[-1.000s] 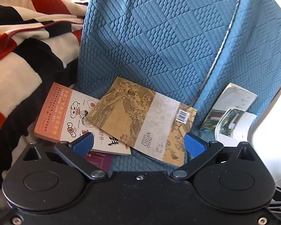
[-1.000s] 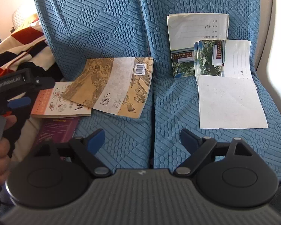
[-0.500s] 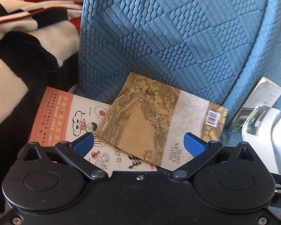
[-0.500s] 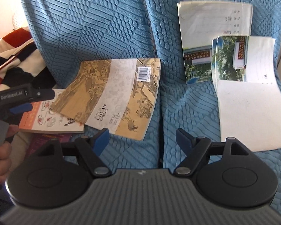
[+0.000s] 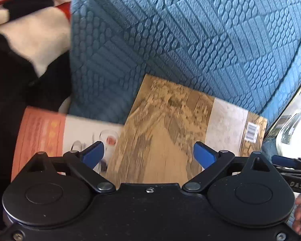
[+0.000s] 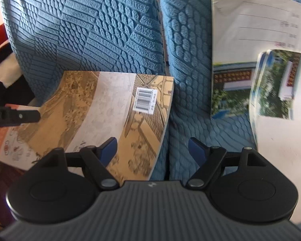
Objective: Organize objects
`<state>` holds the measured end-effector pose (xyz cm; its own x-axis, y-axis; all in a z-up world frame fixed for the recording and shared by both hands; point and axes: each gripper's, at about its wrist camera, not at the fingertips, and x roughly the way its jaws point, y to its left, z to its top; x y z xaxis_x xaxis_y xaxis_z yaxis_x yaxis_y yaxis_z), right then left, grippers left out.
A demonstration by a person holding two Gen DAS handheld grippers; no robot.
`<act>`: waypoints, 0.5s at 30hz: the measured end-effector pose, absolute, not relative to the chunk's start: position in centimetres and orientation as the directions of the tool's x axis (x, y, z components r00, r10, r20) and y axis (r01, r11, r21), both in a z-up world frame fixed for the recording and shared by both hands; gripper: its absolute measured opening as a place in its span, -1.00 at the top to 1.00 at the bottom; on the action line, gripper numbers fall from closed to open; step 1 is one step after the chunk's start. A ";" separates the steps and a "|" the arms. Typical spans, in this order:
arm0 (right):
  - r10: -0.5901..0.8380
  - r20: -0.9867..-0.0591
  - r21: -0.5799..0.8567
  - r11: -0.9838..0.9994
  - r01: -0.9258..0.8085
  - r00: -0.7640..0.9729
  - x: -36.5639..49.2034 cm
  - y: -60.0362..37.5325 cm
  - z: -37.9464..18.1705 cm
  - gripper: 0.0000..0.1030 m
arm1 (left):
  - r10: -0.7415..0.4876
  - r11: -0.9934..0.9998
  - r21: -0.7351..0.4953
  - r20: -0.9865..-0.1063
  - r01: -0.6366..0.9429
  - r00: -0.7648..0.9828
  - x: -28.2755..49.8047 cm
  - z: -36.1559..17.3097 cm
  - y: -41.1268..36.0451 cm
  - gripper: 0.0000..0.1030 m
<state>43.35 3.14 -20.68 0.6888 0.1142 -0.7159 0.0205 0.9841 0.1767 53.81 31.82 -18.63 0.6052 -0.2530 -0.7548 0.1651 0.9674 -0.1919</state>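
A tan painted-scene book (image 5: 170,130) with a barcode lies on the blue seat, overlapping an orange-and-white cartoon book (image 5: 50,132). My left gripper (image 5: 148,150) hovers just over the tan book; its jaws are closing, wide apart, with nothing pressed between the blue pads. My right gripper (image 6: 152,146) stands open over the tan book's (image 6: 110,104) right edge and the seam between cushions. To the right lie a white lined booklet (image 6: 250,40), a photo-cover booklet (image 6: 281,84) and a plain white sheet (image 6: 281,160).
The blue quilted sofa back (image 6: 90,30) rises right behind the books. A red, black and cream blanket (image 5: 30,40) is bunched at the left. A dark maroon booklet (image 6: 2,172) peeks out beneath the cartoon book (image 6: 10,144). A person's fingers (image 5: 300,217) show at the left view's right edge.
Both grippers have come forward and down toward the tan book, which now looms much larger in both views. The left jaws stand slightly narrower.
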 end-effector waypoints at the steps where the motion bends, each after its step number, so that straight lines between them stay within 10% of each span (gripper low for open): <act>1: 0.117 -0.712 0.177 0.984 0.015 0.692 43.7 3.2 -20.9 -0.54 | -0.262 0.965 -0.197 -0.753 0.173 0.604 54.5 -18.6 31.9 -0.85; 15: 0.187 -0.708 0.236 0.971 -0.020 0.681 46.6 3.6 -23.2 -0.54 | -0.402 0.910 -0.281 -0.779 0.306 0.480 61.3 -21.4 31.3 -0.74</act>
